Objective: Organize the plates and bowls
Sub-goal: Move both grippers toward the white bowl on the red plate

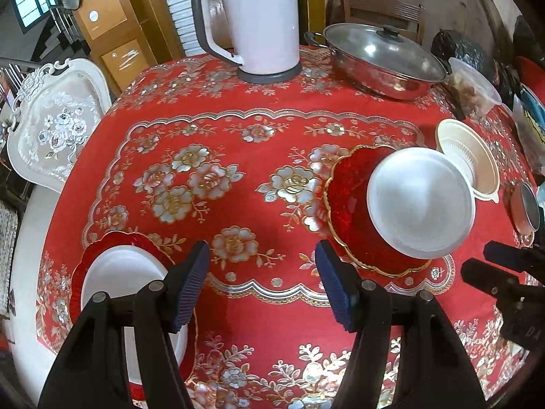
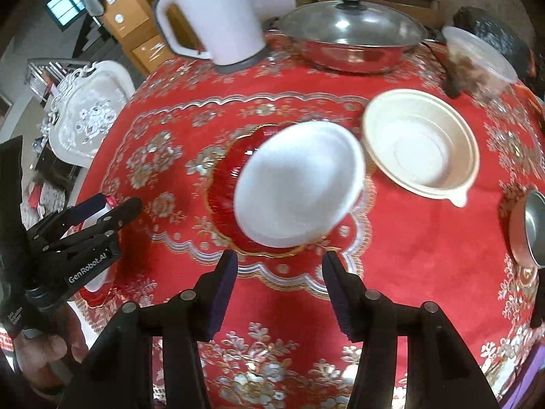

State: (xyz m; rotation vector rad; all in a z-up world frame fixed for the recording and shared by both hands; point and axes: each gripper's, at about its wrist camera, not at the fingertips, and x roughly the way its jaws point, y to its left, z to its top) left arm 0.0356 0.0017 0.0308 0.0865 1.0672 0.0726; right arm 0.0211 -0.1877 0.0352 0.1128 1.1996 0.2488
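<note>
A white bowl [image 1: 420,202] [image 2: 298,184] rests tilted on a red gold-rimmed plate [image 1: 351,211] [image 2: 221,201] right of the table's middle. Beside it on the right lies a cream plastic bowl [image 1: 468,160] [image 2: 420,150]. At the near left a white plate [image 1: 119,283] sits on a second red plate [image 1: 112,240]. My left gripper [image 1: 262,286] is open above the tablecloth between the two stacks, holding nothing. My right gripper [image 2: 281,289] is open just short of the white bowl, also holding nothing. The left gripper [image 2: 102,211] shows at the left in the right wrist view.
A white kettle [image 1: 259,20] and a lidded steel pan [image 1: 381,58] stand at the back of the red floral tablecloth [image 1: 238,156]. A clear food container [image 1: 473,85] and a small metal cup [image 2: 531,228] are at the right. A white chair [image 1: 54,122] stands left of the table.
</note>
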